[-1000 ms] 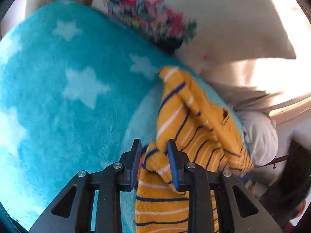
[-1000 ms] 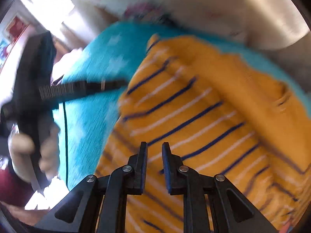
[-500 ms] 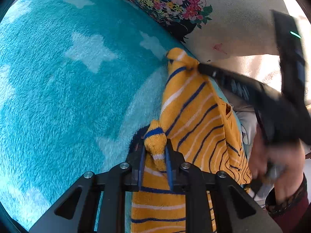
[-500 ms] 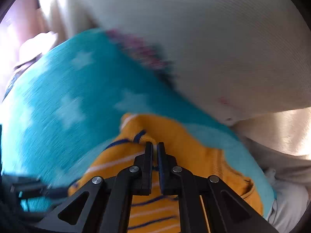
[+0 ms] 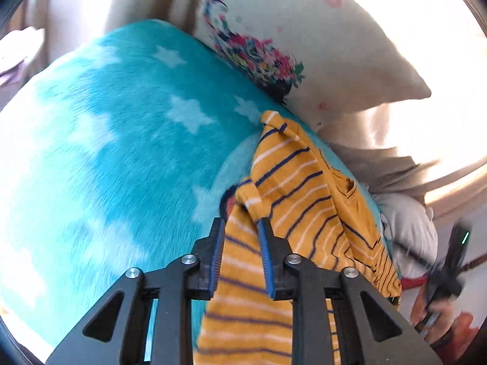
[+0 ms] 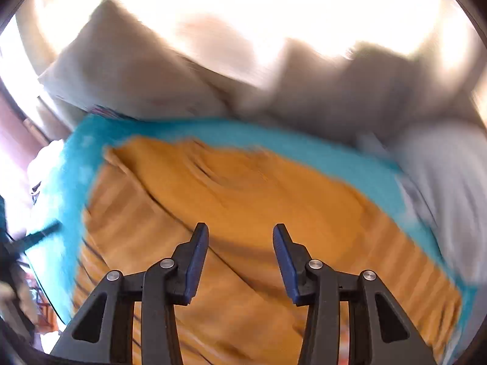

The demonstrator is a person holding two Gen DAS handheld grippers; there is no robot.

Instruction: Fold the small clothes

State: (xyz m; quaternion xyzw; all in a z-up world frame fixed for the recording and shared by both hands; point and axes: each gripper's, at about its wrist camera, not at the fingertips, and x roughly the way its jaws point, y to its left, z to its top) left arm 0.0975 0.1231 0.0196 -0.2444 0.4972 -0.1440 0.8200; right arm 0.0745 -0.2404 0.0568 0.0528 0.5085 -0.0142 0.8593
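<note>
An orange shirt [image 5: 298, 182] with navy and white stripes lies on a teal star-patterned blanket [image 5: 121, 137]. My left gripper [image 5: 240, 223] has a bunched fold of the shirt between its blue pads. The cloth touches both pads while the jaws are opening slightly. In the right wrist view, which is blurred, my right gripper [image 6: 240, 228] hovers over the shirt [image 6: 243, 188]. Its jaws are opening wide and nothing is between them. The right gripper also shows, blurred, at the lower right of the left wrist view, held in a person's hand [image 5: 435, 313].
A cream pillow [image 5: 319, 45] with a floral print leans at the blanket's far edge. A pale grey cloth [image 5: 408, 228] lies past the shirt on the right. Beige cushions [image 6: 350, 91] sit behind the blanket [image 6: 304, 149].
The right gripper let go of the shirt's far corner, opened wide and swung away to the right. The left gripper drew back with the fold, its jaws a little wider than half a second ago.
</note>
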